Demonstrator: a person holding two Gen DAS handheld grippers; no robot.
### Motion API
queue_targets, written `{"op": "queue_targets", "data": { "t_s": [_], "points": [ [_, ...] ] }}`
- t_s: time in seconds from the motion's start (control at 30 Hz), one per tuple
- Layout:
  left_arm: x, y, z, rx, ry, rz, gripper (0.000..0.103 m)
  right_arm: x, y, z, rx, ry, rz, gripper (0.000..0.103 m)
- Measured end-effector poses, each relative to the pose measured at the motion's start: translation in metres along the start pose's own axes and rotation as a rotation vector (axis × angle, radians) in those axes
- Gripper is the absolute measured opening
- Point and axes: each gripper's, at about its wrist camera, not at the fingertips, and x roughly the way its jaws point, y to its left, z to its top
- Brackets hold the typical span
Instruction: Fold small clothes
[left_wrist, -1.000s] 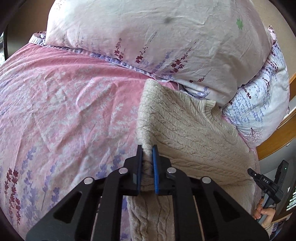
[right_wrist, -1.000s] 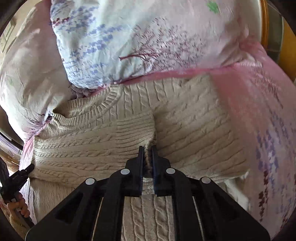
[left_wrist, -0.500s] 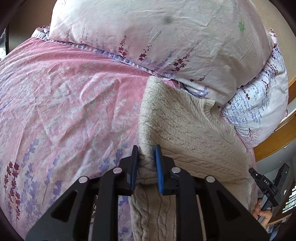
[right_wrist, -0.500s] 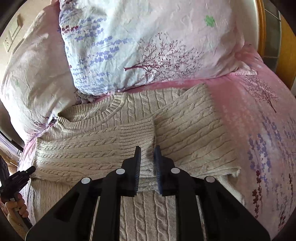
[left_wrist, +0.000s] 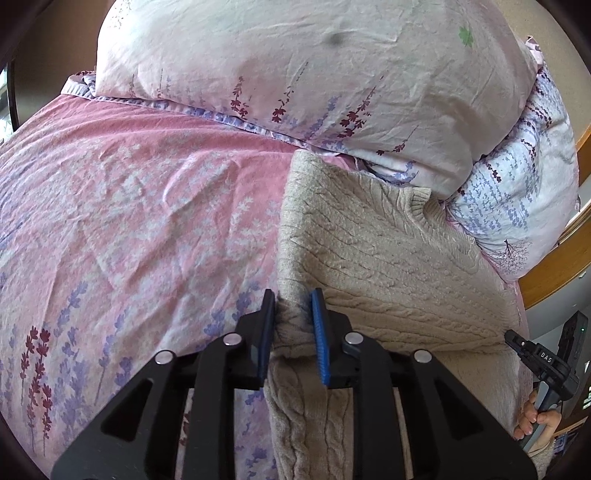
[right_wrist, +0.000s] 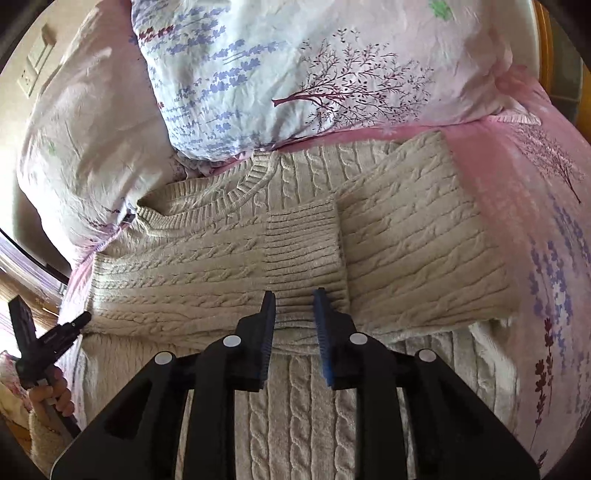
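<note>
Left-wrist view shows our left gripper (left_wrist: 293, 325) parted around the cream sweater's (left_wrist: 376, 258) left fold edge, seemingly loose, while our right gripper (right_wrist: 294, 325) gapes over the cuff, sweater running crosswise below the pillows (right_wrist: 295, 74).

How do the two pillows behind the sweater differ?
The pale pink pillow bears sparse dark sprigs; the bluish-white pillow bears dense lavender rows and a tree. The pink one looks bigger. In the left view the pink one overlaps the bluish one. Both touch the sweater.

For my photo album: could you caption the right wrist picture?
Open right gripper over a cream sweater, sleeves folded in, on a pink bed.
</note>
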Motion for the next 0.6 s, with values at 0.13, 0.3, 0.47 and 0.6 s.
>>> {"op": "queue_targets", "data": {
  "t_s": [0.13, 0.3, 0.47, 0.6],
  "points": [
    [-0.030, 0.006, -0.012, 0.028, -0.032, -0.084, 0.041, -0.042, -0.019, -0.014, 0.024, -0.065, 0.007, 0.060],
    [-0.071, 0.014, -0.039, 0.113, -0.046, -0.093, 0.068, -0.086, -0.067, -0.037, 0.104, -0.084, 0.032, 0.060],
    [-0.095, 0.018, -0.076, 0.171, -0.005, -0.001, 0.090, -0.106, -0.105, -0.066, 0.190, -0.052, 0.063, 0.060],
    [-0.106, 0.014, -0.105, 0.195, 0.038, -0.022, 0.093, -0.115, -0.115, -0.089, 0.207, -0.028, 0.090, 0.060]
  ]
}}
